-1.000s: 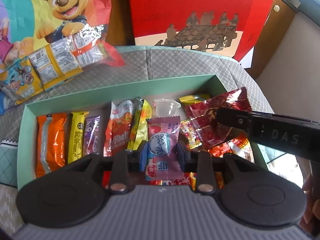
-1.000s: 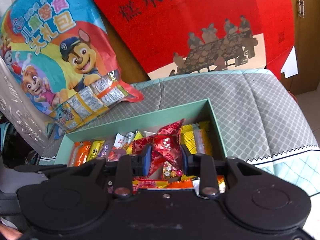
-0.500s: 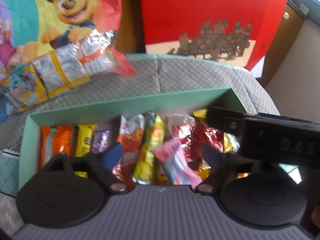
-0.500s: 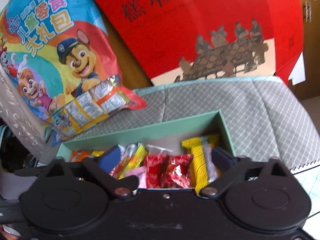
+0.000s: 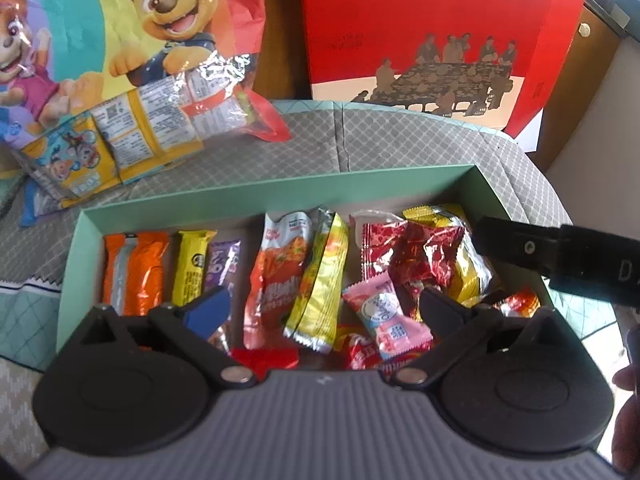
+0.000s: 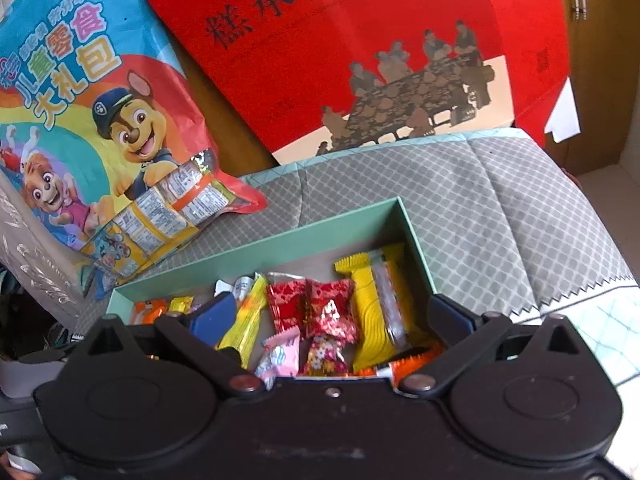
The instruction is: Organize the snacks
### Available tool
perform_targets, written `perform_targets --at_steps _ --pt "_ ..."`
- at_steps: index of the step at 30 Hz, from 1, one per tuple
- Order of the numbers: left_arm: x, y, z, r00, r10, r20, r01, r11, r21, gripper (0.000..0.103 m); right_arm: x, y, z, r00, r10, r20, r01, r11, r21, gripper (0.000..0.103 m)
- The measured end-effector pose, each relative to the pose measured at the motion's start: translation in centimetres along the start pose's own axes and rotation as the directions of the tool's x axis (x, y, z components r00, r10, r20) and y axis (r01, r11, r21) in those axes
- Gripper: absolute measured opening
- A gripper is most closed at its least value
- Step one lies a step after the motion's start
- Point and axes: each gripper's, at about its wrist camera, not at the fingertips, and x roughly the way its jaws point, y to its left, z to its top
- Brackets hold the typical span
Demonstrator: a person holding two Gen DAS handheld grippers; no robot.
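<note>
Behind the green box [image 5: 276, 190], a cartoon snack bag [image 5: 132, 40] leans at its left and a red gift bag [image 5: 432, 28] stands at its right. The left gripper [image 5: 320, 312] and right gripper [image 6: 340, 318] have just been opening; both jaws stand spread wide, released, gripping nothing. The pink candy packet [image 5: 384, 316] lies loose inside the box near its front wall, long axis tilted toward the box's back-left.

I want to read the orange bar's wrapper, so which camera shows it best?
The left wrist view: the orange bar lies whole at the green box's left end. In the right wrist view only a sliver peeks out behind the right claw's own body.
</note>
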Motion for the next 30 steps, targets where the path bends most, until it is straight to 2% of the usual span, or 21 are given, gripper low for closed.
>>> perform_targets --at_steps 15,21,30 --pt "-6.1 0.1 -4.6 0.999 0.028 0.033 -0.029 0.999 0.022 0.103 -6.7 0.8 -3.8 1.0 -0.003 -0.019 0.003 1.0 -0.028 0.103" --pt "-8.5 1.7 -7.2 0.997 0.061 0.052 -0.061 0.998 0.007 0.103 -9.0 1.6 -6.1 0.999 -0.003 -0.032 0.0 0.997 -0.075 0.103" --pt "-11.0 5.1 -11.6 0.994 0.09 0.058 -0.087 0.995 -0.047 0.103 -11.1 1.9 -10.3 0.997 -0.049 -0.065 0.039 0.989 -0.146 0.103"
